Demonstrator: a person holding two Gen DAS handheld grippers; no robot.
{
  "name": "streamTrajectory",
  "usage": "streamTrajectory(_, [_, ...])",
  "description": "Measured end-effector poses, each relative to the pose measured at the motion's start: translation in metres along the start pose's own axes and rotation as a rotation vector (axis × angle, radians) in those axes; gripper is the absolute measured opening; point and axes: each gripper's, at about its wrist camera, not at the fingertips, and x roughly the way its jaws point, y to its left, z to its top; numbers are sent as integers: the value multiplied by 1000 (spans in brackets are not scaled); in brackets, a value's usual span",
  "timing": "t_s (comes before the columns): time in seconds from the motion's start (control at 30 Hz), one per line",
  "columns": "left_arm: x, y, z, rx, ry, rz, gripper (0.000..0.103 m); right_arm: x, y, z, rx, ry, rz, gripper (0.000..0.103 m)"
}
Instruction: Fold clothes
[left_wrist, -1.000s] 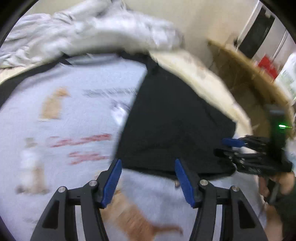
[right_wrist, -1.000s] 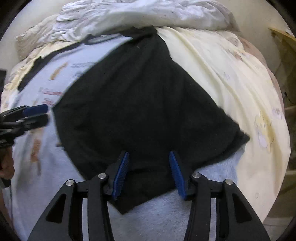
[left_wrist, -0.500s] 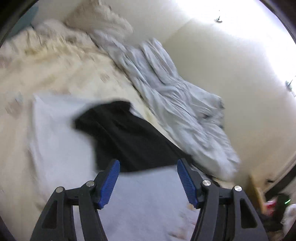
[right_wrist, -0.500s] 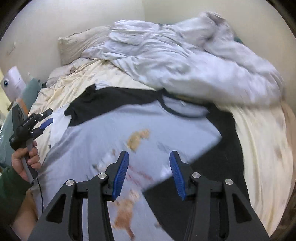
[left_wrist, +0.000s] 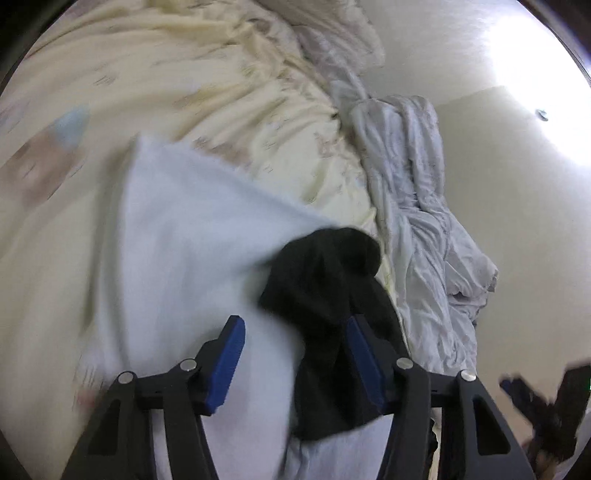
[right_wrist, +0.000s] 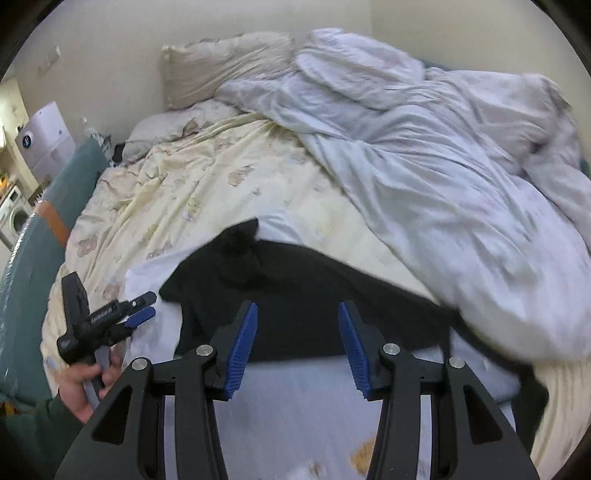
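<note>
A pale T-shirt (right_wrist: 295, 402) with black sleeves lies spread on a bed (right_wrist: 207, 206), seen from cameras on two hand-held grippers. In the right wrist view, the right gripper (right_wrist: 297, 338) hangs above the shirt with its blue-padded fingers (right_wrist: 242, 341) spread wide and nothing between them. A black sleeve (right_wrist: 303, 295) is folded across the shirt's upper body, its bunched cuff (right_wrist: 242, 238) pointing toward the head of the bed. Orange printed figures (right_wrist: 364, 452) show on the pale cloth near the bottom edge.

To the left, a hand (right_wrist: 86, 384) in a dark green sleeve (right_wrist: 33, 439) grips the left gripper (right_wrist: 142, 308), held over the shirt's left edge; its fingers stand slightly parted and carry nothing. In the left wrist view, motion-blurred, the left gripper (left_wrist: 293, 356) is likewise wide open and empty, with the shirt (left_wrist: 184, 266) and the sleeve (left_wrist: 325, 291) below it. Part of the right gripper (left_wrist: 543, 410) shows blurred at the lower right there.

A crumpled white duvet (right_wrist: 443, 155) is heaped along the wall side of the bed, touching the shirt's right shoulder. A pillow (right_wrist: 221, 66) leans against the wall at the head. The yellow sheet (left_wrist: 184, 74) carries a faint cartoon print.
</note>
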Motion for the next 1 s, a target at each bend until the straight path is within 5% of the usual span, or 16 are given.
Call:
streamTrajectory(0.13, [17,9,9,-36,38,44,14,63,27,45,-83,55,-16,50])
streamTrajectory(0.27, [18,7,17,-4,-15,94,9,138,54,77,-172,144,-30,49])
streamTrajectory(0.47, [10,1,23,40,-64,131,9,226,61,97,-82,255,7,48])
streamTrajectory(0.53, [8,-1,24,41,-66,131,9,249,61,95,-47,317,65,34])
streamTrajectory(0.57, [7,-2,25,42,-67,131,9,258,62,94,-37,339,101,13])
streamTrajectory(0.6, [5,-4,25,44,-71,132,9,258,65,95,-53,331,130,3])
streamTrajectory(0.9, [-13,-16,24,76,-133,140,9,169,101,140,-305,37,112,3])
streamTrajectory(1.0, [-16,-23,21,103,-132,137,9,150,97,136,-351,33,115,3])
